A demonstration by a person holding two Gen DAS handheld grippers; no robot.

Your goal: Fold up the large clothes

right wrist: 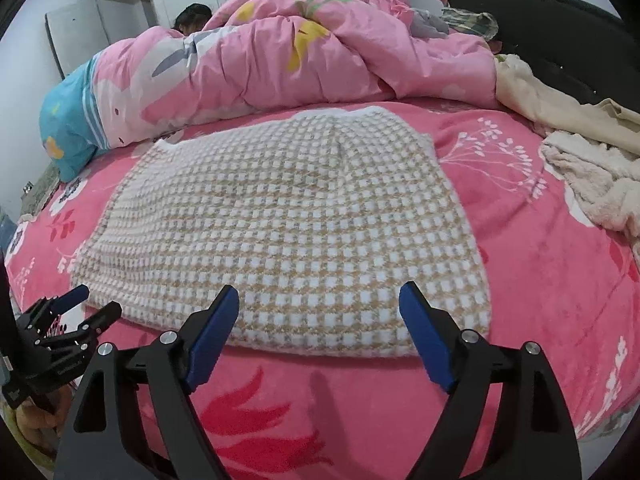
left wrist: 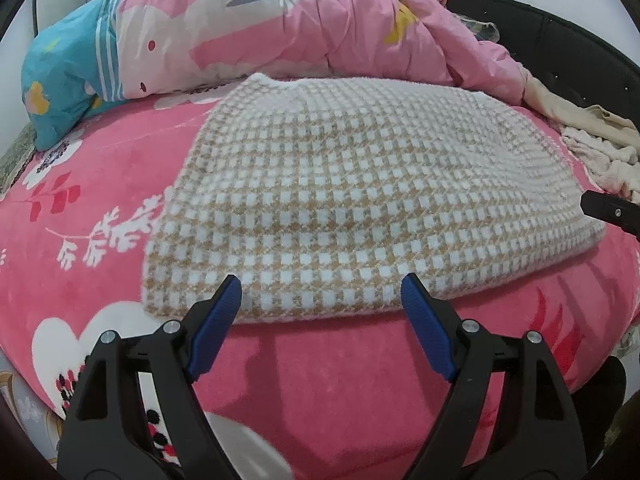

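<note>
hovering released, left tool (left wrist: 321,286) and right tool (right wrist: 319,295) flank the seemingly folded checked garment (left wrist: 352,200).

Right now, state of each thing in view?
Checked garment: folded, flat on the bed, not gripped.
Left claw: open, empty, at the garment's near edge.
Right claw: open, empty, near edge too.
Pink quilt: bunched up behind.
Cream clothes: crumpled, unfolded.

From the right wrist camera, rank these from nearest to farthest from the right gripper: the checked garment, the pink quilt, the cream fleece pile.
From the right gripper:
1. Checked garment, directly ahead, its near hem between the open fingers.
2. Cream fleece pile, off to the right.
3. Pink quilt, bunched along the far side of the bed.
</note>
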